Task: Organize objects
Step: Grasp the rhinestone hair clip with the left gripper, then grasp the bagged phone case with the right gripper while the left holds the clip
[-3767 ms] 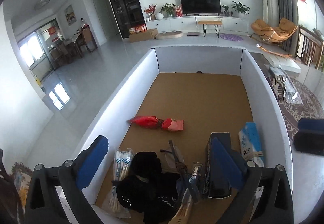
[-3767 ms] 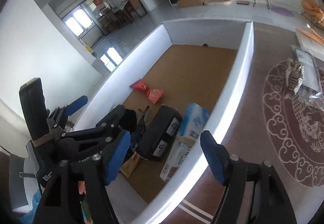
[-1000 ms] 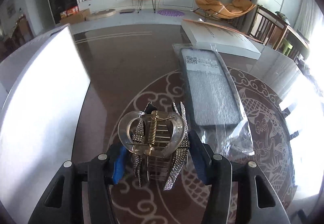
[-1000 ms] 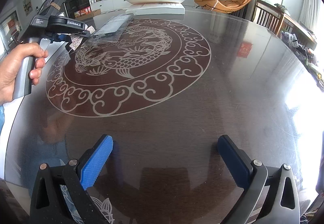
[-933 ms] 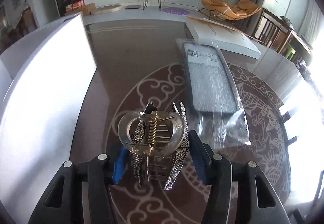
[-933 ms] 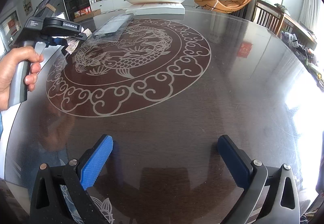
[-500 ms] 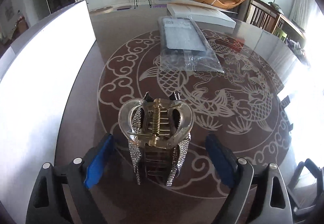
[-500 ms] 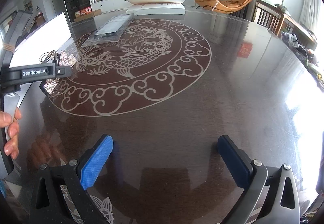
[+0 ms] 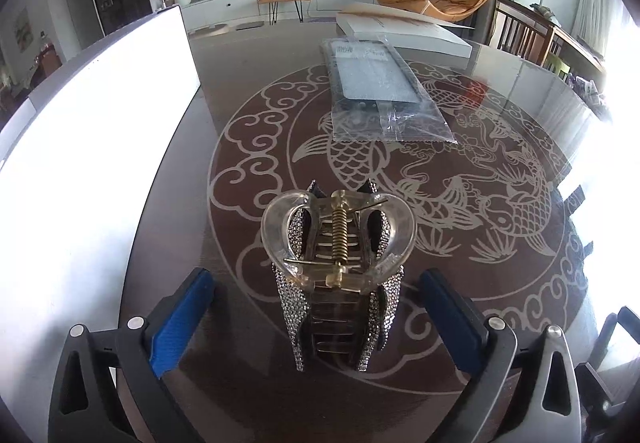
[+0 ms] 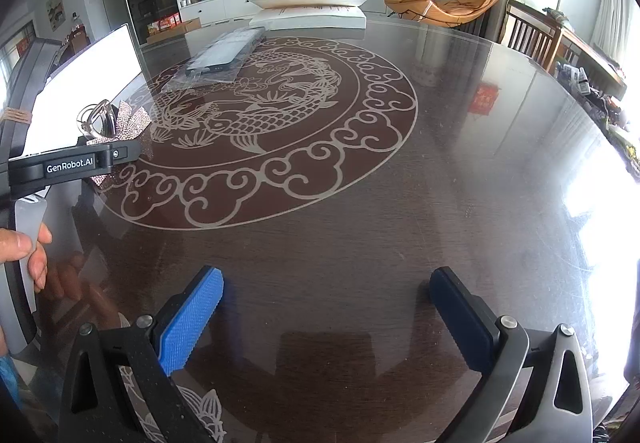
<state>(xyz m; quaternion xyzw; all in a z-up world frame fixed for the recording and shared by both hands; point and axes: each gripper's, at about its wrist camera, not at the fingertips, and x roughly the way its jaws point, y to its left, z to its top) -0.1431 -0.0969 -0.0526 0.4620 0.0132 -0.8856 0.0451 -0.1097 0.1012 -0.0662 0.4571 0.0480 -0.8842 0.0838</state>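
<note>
A clear hair claw clip (image 9: 338, 271) with rhinestone sides and a brass spring stands on the dark glass table (image 9: 500, 243), teeth down. My left gripper (image 9: 314, 283) is around it with its jaws still opening. Both blue pads (image 9: 180, 319) stand well clear of the clip's sides. In the right wrist view the same clip (image 10: 120, 121) shows at the far left, just beyond the left gripper's black body. My right gripper (image 10: 326, 279) hangs open over bare table with nothing between its fingers.
A grey flat item in a clear plastic bag (image 9: 376, 83) lies further back on the fish pattern, with a flat white box (image 9: 400, 31) behind it. The tall white wall of a bin (image 9: 100, 163) runs along the table's left side. A person's hand (image 10: 24, 247) grips the left handle.
The left gripper carried the clip back toward the near side of the table and its jaws spread wide, letting go of the clip. The right gripper has not moved.
</note>
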